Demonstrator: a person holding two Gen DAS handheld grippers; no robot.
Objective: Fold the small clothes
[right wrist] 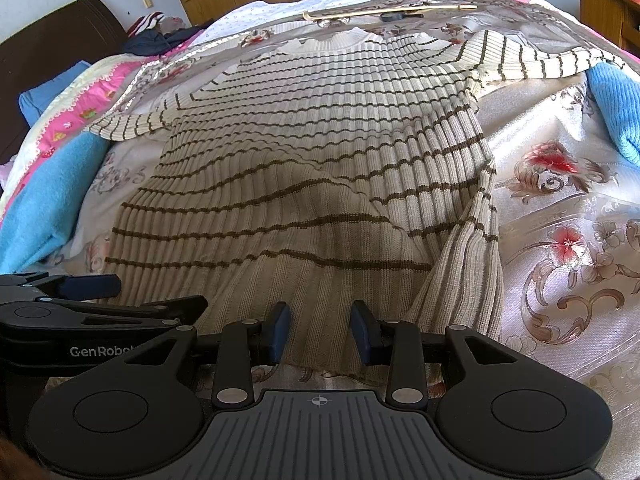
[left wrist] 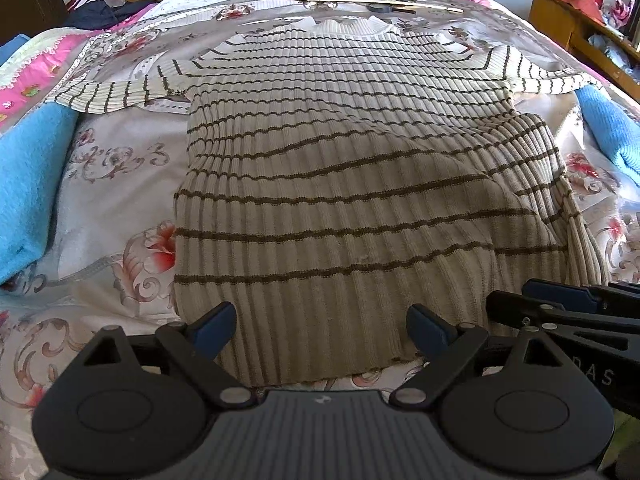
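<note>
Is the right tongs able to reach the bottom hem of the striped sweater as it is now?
Probably yes: the right tongs stand open just above the striped sweater, at its hem, with nothing between.

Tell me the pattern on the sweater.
Cream ribbed sweater with thin brown horizontal stripes; clearest in the left wrist view.

One striped ribbed sweater [left wrist: 360, 184] with two sleeves lies on one floral bed cover [left wrist: 120, 184]. Two blue towels flank it, one on the left [left wrist: 28, 184] and one on the right [left wrist: 608, 128]. Two hand-held grippers show, left [left wrist: 322, 330] and right [right wrist: 320, 332]. One long wooden stick [left wrist: 376, 0] lies beyond the collar.
</note>
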